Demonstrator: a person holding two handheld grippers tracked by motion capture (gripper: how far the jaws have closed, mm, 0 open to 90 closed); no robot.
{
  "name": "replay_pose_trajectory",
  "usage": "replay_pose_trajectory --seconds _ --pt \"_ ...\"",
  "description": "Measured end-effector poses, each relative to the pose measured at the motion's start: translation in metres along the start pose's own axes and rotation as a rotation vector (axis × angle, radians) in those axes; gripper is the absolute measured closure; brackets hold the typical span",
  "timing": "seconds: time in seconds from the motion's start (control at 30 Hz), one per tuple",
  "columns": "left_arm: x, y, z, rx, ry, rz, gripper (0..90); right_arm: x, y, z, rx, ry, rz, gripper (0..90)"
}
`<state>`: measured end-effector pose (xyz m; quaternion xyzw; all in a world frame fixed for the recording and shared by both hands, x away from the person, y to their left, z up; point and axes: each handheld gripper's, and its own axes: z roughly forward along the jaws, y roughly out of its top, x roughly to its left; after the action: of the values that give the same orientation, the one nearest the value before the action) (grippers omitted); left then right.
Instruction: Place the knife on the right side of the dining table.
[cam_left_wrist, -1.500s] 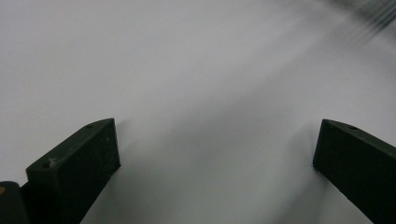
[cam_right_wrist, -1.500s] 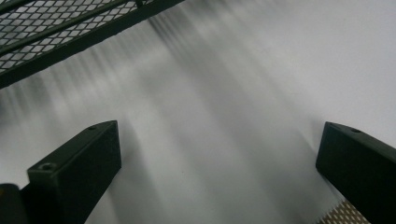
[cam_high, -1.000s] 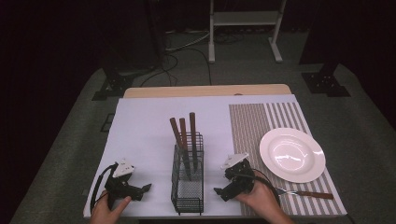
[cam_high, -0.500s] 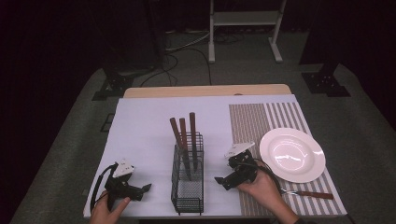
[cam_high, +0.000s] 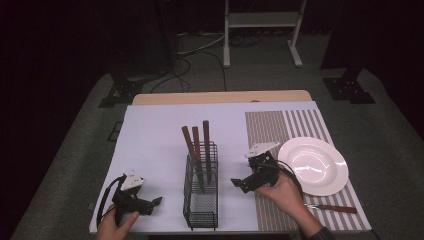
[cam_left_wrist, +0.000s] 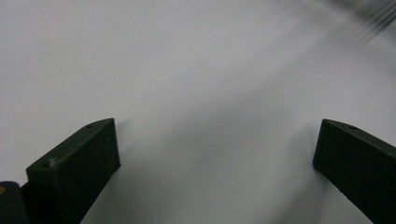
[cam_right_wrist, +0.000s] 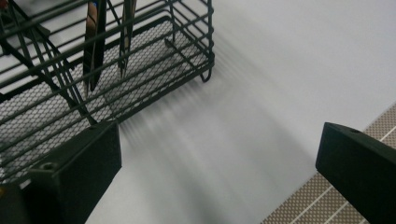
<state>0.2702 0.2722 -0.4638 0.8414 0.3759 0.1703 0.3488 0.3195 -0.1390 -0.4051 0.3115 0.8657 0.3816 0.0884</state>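
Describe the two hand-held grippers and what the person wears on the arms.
Both are black pistol-like tools. The left gripper and right gripper each carry a pale grey three-cornered plate on top. Each claw has two blocky black jaws with small holes near the tips. A black cable loops from each. A dark sleeve edge shows at the right wrist.

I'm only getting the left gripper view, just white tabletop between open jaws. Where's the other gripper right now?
Observer: The right gripper is just right of the wire basket, jaws open and holding nothing.
Operator: What's in that basket?
Observer: Three brown-handled utensils stand in its far end, handles up.
Operator: Anything else set out?
Observer: A white plate lies on a striped placemat to the right, with a fourth utensil lying on the mat on the plate's near side.
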Motion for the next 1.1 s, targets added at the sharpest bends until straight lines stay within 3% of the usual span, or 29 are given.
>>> replay_pose_trajectory --seconds 1.1 --pt "0.0 0.0 0.0 -0.002 -0.001 -0.003 0.0 -0.007 0.061 -0.022 -0.167 0.057 0.0 0.0"
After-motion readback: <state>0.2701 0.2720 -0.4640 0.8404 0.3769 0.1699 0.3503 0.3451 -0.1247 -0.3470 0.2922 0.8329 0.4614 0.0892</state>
